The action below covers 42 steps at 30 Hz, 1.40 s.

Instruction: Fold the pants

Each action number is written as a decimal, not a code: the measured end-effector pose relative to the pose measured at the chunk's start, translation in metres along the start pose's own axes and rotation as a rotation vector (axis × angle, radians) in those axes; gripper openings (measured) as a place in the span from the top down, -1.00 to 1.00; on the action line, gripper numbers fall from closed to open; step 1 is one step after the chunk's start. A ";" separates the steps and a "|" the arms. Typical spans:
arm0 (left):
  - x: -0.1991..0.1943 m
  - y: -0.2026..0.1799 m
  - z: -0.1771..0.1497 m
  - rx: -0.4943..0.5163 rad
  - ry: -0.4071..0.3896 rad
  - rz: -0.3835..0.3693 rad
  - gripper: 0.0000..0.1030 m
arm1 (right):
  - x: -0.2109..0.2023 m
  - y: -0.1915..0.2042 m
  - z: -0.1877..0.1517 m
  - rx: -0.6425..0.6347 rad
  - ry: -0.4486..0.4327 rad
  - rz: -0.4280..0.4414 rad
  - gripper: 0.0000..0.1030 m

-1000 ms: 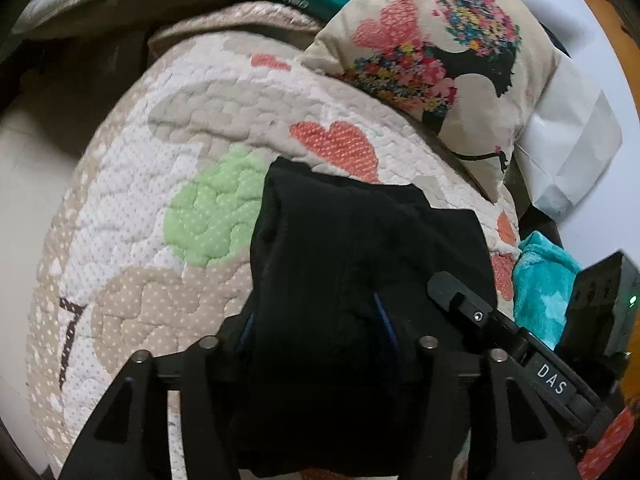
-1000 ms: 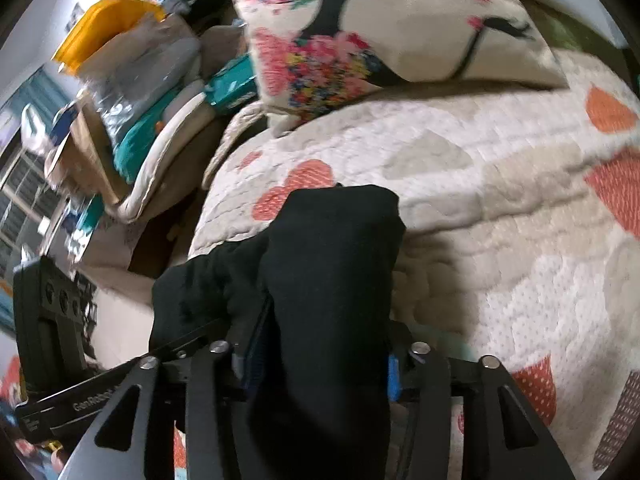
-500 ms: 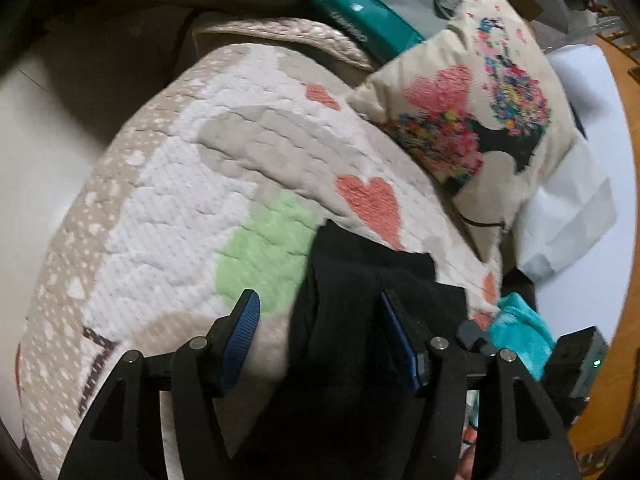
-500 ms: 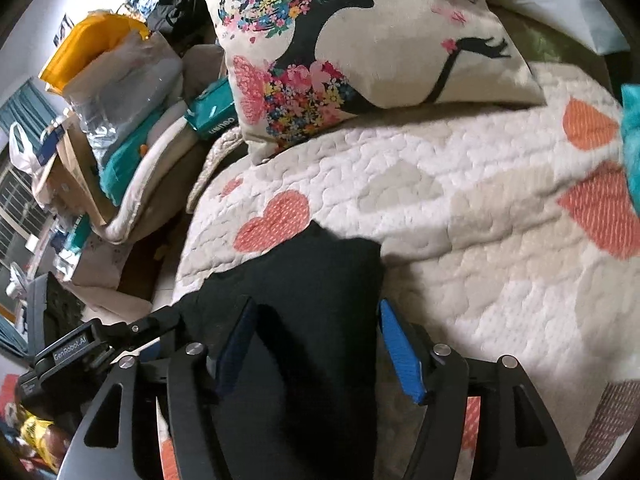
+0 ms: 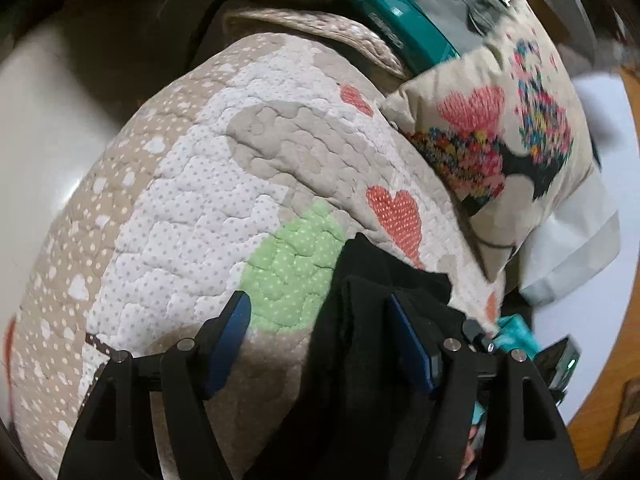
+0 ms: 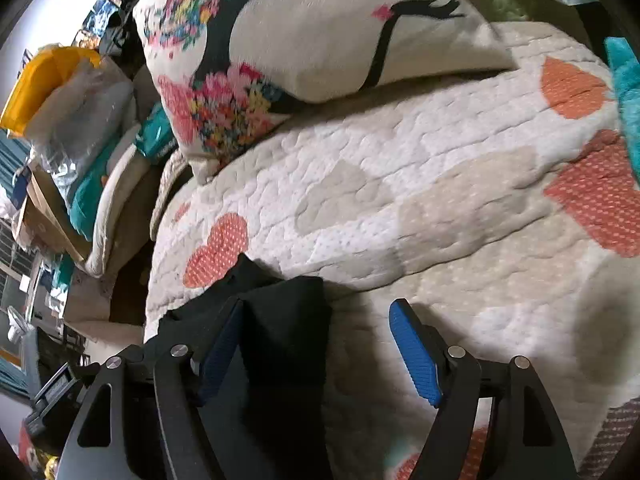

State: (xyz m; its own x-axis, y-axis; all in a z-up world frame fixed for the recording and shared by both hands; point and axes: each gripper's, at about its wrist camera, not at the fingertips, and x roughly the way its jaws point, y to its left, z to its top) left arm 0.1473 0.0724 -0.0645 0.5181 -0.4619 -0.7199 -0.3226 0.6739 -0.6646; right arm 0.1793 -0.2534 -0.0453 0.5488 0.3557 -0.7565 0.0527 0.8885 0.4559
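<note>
1. Left wrist view: the left gripper (image 5: 320, 316) has just been spreading its jaws; the folded black pants (image 5: 384, 320) lie on the heart-patterned quilt (image 5: 192, 208), partly between the pads, not pinched.
2. Right wrist view: the right gripper (image 6: 316, 320) has likewise been spreading; the pants (image 6: 280, 320) lie loose by its left pad, below the flowered pillow (image 6: 320, 40).

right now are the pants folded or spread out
Folded: the black pants lie as a compact layered bundle on the quilt. Both grippers' jaws have just been opening and no longer clamp the pants.
</note>
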 end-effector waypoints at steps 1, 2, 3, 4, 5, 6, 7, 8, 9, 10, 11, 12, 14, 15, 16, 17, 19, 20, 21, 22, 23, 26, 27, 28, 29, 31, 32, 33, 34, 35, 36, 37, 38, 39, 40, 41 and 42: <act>-0.002 0.005 0.002 -0.031 0.004 -0.018 -0.36 | -0.006 -0.002 0.000 0.001 -0.008 -0.006 -0.54; -0.004 0.008 0.002 -0.047 0.005 -0.028 -0.36 | -0.013 -0.004 0.000 0.000 -0.020 -0.016 -0.54; -0.006 0.011 0.002 -0.064 0.005 -0.036 -0.36 | -0.019 -0.007 -0.001 0.000 -0.027 -0.024 -0.54; -0.008 0.014 0.002 -0.081 0.004 -0.043 -0.36 | -0.028 -0.010 -0.003 0.000 -0.035 -0.035 -0.54; -0.012 0.018 0.002 -0.099 0.002 -0.049 -0.36 | -0.034 -0.013 -0.005 0.001 -0.038 -0.043 -0.54; -0.015 0.021 0.002 -0.111 -0.001 -0.051 -0.36 | -0.041 -0.016 -0.007 0.001 -0.039 -0.051 -0.54; -0.019 0.025 0.001 -0.124 -0.004 -0.053 -0.36 | -0.048 -0.018 -0.011 0.002 -0.039 -0.061 -0.54; -0.024 0.031 -0.001 -0.143 -0.008 -0.052 -0.36 | -0.057 -0.020 -0.016 0.001 -0.037 -0.071 -0.54; -0.029 0.035 -0.004 -0.157 -0.010 -0.051 -0.36 | -0.062 -0.021 -0.021 -0.001 -0.034 -0.075 -0.54; -0.033 0.039 -0.007 -0.168 -0.015 -0.054 -0.36 | -0.071 -0.020 -0.029 -0.009 -0.029 -0.078 -0.54; -0.039 0.046 -0.013 -0.188 -0.017 -0.058 -0.36 | -0.077 -0.020 -0.036 -0.017 -0.025 -0.079 -0.54; -0.043 0.050 -0.017 -0.197 -0.018 -0.058 -0.36 | -0.081 -0.019 -0.043 -0.023 -0.022 -0.080 -0.54; -0.053 0.056 -0.033 -0.203 -0.019 -0.036 -0.36 | -0.091 -0.015 -0.064 -0.034 -0.011 -0.074 -0.55; -0.058 0.057 -0.040 -0.188 -0.022 -0.018 -0.36 | -0.095 -0.013 -0.075 -0.037 -0.006 -0.066 -0.55; -0.063 0.056 -0.046 -0.163 -0.028 0.000 -0.36 | -0.097 -0.011 -0.083 -0.039 -0.003 -0.060 -0.55; -0.068 0.053 -0.054 -0.131 -0.040 0.025 -0.36 | -0.100 -0.008 -0.096 -0.044 0.000 -0.053 -0.55; -0.078 0.046 -0.072 -0.058 -0.074 0.083 -0.36 | -0.102 -0.002 -0.115 -0.062 0.009 -0.046 -0.55; -0.083 0.042 -0.081 -0.014 -0.089 0.113 -0.36 | -0.103 0.004 -0.128 -0.083 0.014 -0.047 -0.55; -0.087 0.039 -0.089 0.024 -0.099 0.135 -0.36 | -0.104 0.008 -0.137 -0.105 0.013 -0.053 -0.55; -0.090 0.035 -0.097 0.065 -0.109 0.155 -0.36 | -0.106 0.013 -0.146 -0.132 0.010 -0.063 -0.55; -0.096 0.029 -0.109 0.119 -0.128 0.184 -0.36 | -0.107 0.018 -0.156 -0.167 0.003 -0.078 -0.55; -0.108 0.022 -0.137 0.229 -0.170 0.239 -0.36 | -0.113 0.033 -0.181 -0.275 -0.022 -0.126 -0.55; -0.111 0.019 -0.148 0.269 -0.184 0.262 -0.36 | -0.115 0.036 -0.184 -0.296 -0.026 -0.134 -0.55; -0.114 0.018 -0.155 0.294 -0.193 0.278 -0.36 | -0.117 0.040 -0.188 -0.318 -0.034 -0.143 -0.55; -0.117 0.016 -0.166 0.330 -0.209 0.305 -0.36 | -0.119 0.042 -0.191 -0.332 -0.045 -0.148 -0.55; -0.119 0.014 -0.179 0.373 -0.231 0.338 -0.36 | -0.126 0.046 -0.196 -0.344 -0.071 -0.156 -0.56; -0.120 0.012 -0.187 0.402 -0.245 0.355 -0.36 | -0.130 0.047 -0.199 -0.343 -0.082 -0.156 -0.56; -0.120 0.009 -0.191 0.423 -0.256 0.367 -0.36 | -0.134 0.047 -0.203 -0.339 -0.090 -0.153 -0.56; -0.120 0.005 -0.196 0.445 -0.268 0.378 -0.36 | -0.136 0.047 -0.206 -0.337 -0.094 -0.153 -0.57; -0.121 0.002 -0.200 0.473 -0.285 0.389 -0.36 | -0.139 0.047 -0.210 -0.333 -0.098 -0.154 -0.57; -0.120 -0.001 -0.202 0.487 -0.293 0.396 -0.36 | -0.140 0.047 -0.213 -0.333 -0.100 -0.156 -0.57; -0.120 -0.004 -0.205 0.505 -0.303 0.406 -0.36 | -0.142 0.048 -0.215 -0.333 -0.101 -0.159 -0.57; -0.119 -0.007 -0.208 0.526 -0.314 0.416 -0.36 | -0.143 0.047 -0.218 -0.334 -0.105 -0.166 -0.57; -0.119 -0.009 -0.210 0.536 -0.320 0.422 -0.36 | -0.143 0.047 -0.219 -0.333 -0.108 -0.171 -0.58; -0.118 -0.010 -0.211 0.547 -0.327 0.431 -0.36 | -0.144 0.046 -0.221 -0.332 -0.113 -0.178 -0.58; -0.118 -0.011 -0.213 0.558 -0.333 0.438 -0.36 | -0.145 0.045 -0.221 -0.330 -0.117 -0.186 -0.58; -0.118 -0.012 -0.215 0.564 -0.338 0.444 -0.36 | -0.145 0.044 -0.221 -0.327 -0.120 -0.191 -0.58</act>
State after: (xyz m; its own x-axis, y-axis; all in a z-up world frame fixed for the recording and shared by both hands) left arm -0.0799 -0.0050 -0.0145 0.6765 0.0578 -0.7342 -0.1527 0.9863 -0.0630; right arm -0.0824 -0.2014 -0.0188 0.6492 0.1561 -0.7444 -0.0948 0.9877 0.1244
